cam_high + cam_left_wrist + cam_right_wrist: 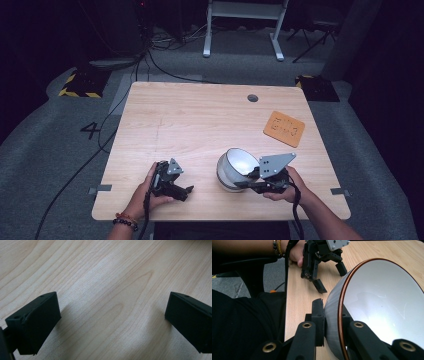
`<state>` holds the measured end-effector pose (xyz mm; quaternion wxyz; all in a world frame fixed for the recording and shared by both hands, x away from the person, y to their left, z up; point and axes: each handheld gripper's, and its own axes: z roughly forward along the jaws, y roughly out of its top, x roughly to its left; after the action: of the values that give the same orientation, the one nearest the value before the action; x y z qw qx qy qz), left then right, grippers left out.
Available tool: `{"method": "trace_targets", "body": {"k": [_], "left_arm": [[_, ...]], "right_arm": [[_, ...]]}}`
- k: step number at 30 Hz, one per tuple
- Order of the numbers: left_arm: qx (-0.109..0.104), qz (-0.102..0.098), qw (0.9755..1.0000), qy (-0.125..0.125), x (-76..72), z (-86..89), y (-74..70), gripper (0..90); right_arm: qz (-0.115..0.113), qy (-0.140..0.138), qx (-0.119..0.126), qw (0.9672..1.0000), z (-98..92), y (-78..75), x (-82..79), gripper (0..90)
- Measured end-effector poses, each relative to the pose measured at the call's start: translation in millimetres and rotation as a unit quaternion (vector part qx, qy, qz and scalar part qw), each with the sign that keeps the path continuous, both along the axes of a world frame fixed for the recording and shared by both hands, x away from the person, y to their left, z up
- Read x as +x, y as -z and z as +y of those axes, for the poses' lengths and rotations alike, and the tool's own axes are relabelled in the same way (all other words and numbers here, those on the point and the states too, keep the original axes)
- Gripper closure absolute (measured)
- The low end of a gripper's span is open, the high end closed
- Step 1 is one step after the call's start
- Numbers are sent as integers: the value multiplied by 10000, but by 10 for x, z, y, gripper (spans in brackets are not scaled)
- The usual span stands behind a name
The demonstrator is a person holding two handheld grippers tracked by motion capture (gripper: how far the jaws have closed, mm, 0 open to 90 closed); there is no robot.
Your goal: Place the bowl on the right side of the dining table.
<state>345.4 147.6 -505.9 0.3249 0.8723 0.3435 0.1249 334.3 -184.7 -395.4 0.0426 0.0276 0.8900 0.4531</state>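
While my right gripper [246,181] pinches the bowl [234,168] by its wall, one finger inside and one outside just under the copper-coloured rim, I judge this a stiff, glazed piece, likely ceramic or enamel: hard, smooth and prone to slip. In the right gripper view the bowl [382,305] stands tipped on edge, its pale inside facing me, and the outer finger [318,315] presses flat against the grey outer wall. A rim grip like this holds the bowl from one side only, so its weight will try to swing it about the fingers; I would keep the wrist slow and the pinch firm, and set it down gently, since a knock on the rim could chip it.

The bowl sits near the front edge of the bench [200,120], touching it at its lower side, with the orange card [284,128] well apart behind it to the right. My left gripper [172,184] rests on the bench to the left of the bowl, near but apart; its fingers [35,322] stand wide with bare wood between them.
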Motion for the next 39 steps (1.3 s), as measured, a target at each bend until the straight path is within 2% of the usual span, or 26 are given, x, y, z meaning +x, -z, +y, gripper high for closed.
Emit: {"method": "trace_targets", "body": {"k": [10, 22, 28, 32, 39], "left_arm": [[-2, 4, 10000, 3, 0, 0, 0, 2], [-14, 20, 10000, 3, -1, -1, 1, 2], [-6, 10, 10000, 4, 1, -1, -1, 2], [0, 0, 10000, 4, 1, 0, 0, 2], [-14, 17, 10000, -2, -1, -1, 1, 2]], "right_arm": [[-118, 79, 54, 9999, -84, -62, -13, 817], [-261, 465, 126, 9985, -271, -170, 31, 817], [-339, 697, 154, 9969, -417, -209, 61, 817], [-465, 939, 167, 9944, -520, -232, 83, 817], [-564, 1196, 133, 9911, -639, -247, 141, 817]]}}
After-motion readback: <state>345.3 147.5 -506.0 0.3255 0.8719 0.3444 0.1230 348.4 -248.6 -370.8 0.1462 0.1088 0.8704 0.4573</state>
